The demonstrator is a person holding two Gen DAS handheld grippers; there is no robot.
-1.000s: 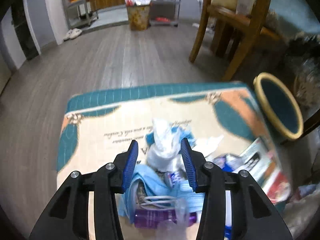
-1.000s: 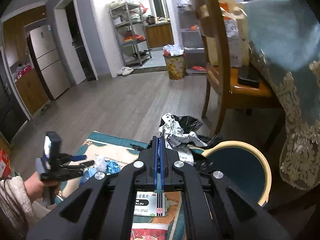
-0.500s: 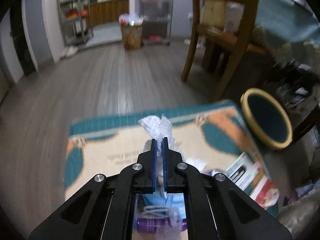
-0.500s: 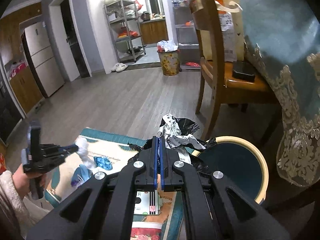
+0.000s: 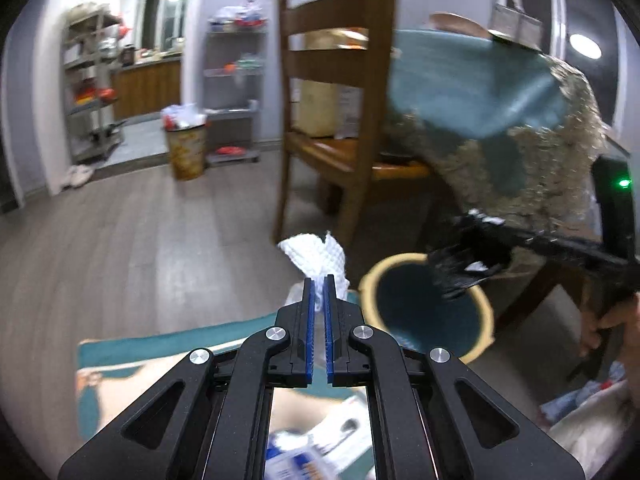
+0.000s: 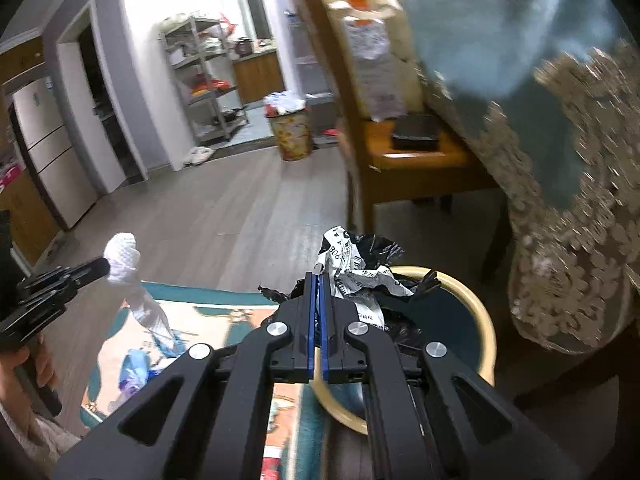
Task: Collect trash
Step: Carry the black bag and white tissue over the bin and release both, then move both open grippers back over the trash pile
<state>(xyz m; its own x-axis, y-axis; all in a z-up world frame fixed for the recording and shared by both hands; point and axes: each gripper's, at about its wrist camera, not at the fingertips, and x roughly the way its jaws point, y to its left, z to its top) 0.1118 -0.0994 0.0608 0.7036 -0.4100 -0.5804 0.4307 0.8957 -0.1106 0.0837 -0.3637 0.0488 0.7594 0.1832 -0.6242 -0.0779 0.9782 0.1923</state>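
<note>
My left gripper [image 5: 319,280] is shut on a crumpled white tissue [image 5: 316,258] and holds it in the air, just left of the round bin [image 5: 400,276] with a cream rim and teal inside. My right gripper [image 6: 319,278] is shut on a crumpled black-and-white plastic bag [image 6: 356,268] and holds it over the bin [image 6: 484,328]. In the right wrist view the left gripper [image 6: 102,268] with the tissue [image 6: 122,256] shows at the left. In the left wrist view the right gripper [image 5: 460,268] with the bag [image 5: 464,264] hangs above the bin.
A teal and cream mat [image 6: 120,340] on the wood floor holds more trash: blue masks [image 6: 134,364] and printed packets [image 5: 320,448]. A wooden chair [image 5: 332,120] and a table with a teal lace-edged cloth [image 6: 560,160] stand behind the bin. A full waste basket [image 6: 292,132] stands far back.
My left gripper closed on the white tissue in the pile, lifted it off the mat and swung right toward the bin. My right gripper kept hold of the bag and moved over the bin.
</note>
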